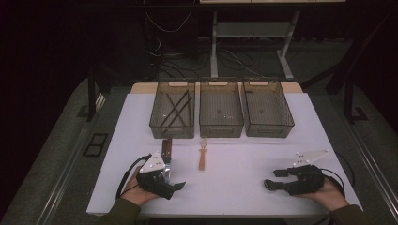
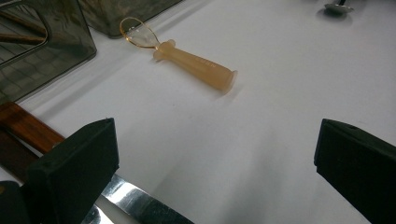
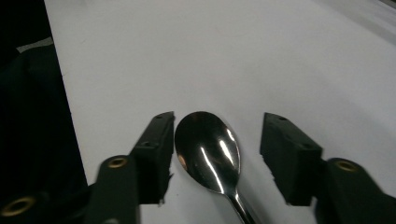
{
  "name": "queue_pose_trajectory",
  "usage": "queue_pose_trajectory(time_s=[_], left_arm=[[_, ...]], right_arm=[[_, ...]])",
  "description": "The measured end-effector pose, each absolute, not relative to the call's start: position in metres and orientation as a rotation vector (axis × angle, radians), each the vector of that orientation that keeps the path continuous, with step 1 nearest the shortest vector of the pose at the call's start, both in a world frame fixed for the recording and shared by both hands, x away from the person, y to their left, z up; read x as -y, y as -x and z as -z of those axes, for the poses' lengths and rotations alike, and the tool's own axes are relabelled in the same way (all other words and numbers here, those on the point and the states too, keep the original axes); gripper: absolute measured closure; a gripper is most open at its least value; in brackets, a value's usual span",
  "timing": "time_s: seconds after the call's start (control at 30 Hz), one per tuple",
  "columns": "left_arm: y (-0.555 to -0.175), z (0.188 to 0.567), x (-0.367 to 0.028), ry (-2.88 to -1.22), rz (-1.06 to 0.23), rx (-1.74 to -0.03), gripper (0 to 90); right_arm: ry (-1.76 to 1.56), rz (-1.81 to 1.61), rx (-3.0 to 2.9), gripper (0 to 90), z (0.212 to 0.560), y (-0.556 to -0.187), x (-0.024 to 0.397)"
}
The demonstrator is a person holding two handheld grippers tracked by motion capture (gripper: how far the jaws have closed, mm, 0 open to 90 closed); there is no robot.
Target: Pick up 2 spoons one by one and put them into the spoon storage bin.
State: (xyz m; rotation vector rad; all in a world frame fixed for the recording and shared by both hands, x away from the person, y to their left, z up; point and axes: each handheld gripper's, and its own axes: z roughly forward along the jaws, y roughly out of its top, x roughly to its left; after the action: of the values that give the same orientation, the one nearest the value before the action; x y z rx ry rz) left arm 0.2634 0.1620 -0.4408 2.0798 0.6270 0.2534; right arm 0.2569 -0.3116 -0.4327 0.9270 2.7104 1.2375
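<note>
My right gripper (image 1: 273,179) rests near the table's front right edge, pointing left. In the right gripper view its jaws (image 3: 217,128) stand apart around the bowl of a shiny steel spoon (image 3: 208,149); one pad sits against the bowl's edge and the other is clear of it, so it is open. My left gripper (image 1: 173,178) lies at the front left, open wide (image 2: 217,140) with bare table between its pads. A knife (image 1: 166,149) with a brown wooden handle and steel blade (image 2: 135,203) lies just under it. An amber plastic tool with a wire loop (image 1: 202,155) (image 2: 196,65) lies ahead.
Three smoky see-through bins stand in a row at the back: the left bin (image 1: 157,124) holds several dark sticks, the middle bin (image 1: 220,129) and right bin (image 1: 270,130) look bare. The white table (image 1: 234,187) ends close behind both hands.
</note>
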Motion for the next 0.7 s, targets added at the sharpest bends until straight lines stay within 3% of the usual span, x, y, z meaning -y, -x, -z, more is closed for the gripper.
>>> queue_pose_trajectory(time_s=[0.23,0.7], left_arm=[[-0.263,0.441,-0.161,-2.086,-0.253,-0.623,0.0],[-0.264,0.441,-0.162,-2.082,-0.253,-0.627,0.0]], right_arm=[[-0.877,-1.202,-2.745,36.5,0.439,-0.256,0.306],[-0.844,-1.093,-2.718,43.9,0.444,-0.260,0.300]])
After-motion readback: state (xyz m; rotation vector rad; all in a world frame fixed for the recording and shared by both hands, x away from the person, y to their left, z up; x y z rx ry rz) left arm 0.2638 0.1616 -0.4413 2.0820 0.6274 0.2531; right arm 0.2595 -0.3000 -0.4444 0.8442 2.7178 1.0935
